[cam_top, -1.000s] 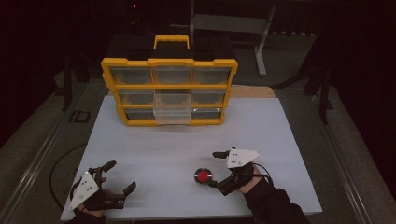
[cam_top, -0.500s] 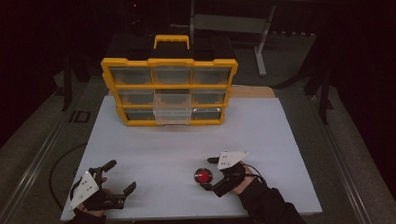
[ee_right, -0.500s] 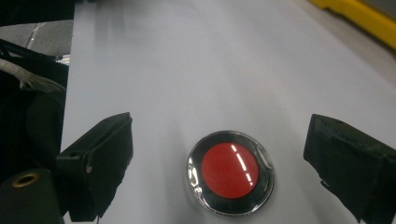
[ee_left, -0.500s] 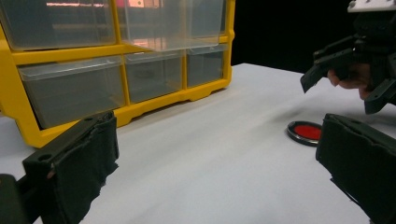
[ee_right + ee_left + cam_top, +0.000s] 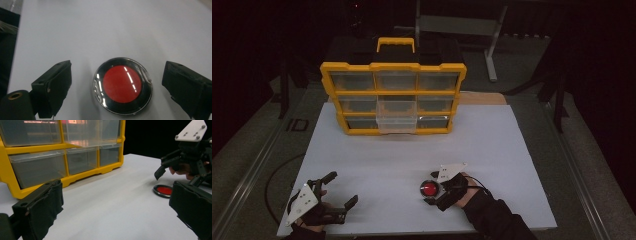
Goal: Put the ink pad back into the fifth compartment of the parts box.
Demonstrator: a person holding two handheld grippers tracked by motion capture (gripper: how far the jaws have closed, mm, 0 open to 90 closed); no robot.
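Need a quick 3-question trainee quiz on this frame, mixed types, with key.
1. True or false: the right gripper has its jaws shut on the red disc.
2. What lies between the right gripper's jaws? A) drawer B) red disc C) cable
3. The pulled-out drawer of the organizer sits in which column?

Key: 1. False; the jaws stand apart either side of it, not touching. 2. B. 3. The middle one.

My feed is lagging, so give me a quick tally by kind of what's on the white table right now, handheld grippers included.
Yellow drawer organizer: 1
Round red disc with a dark rim: 1
Handheld grippers: 2, the left gripper and the right gripper, both with jaws open
Total: 4
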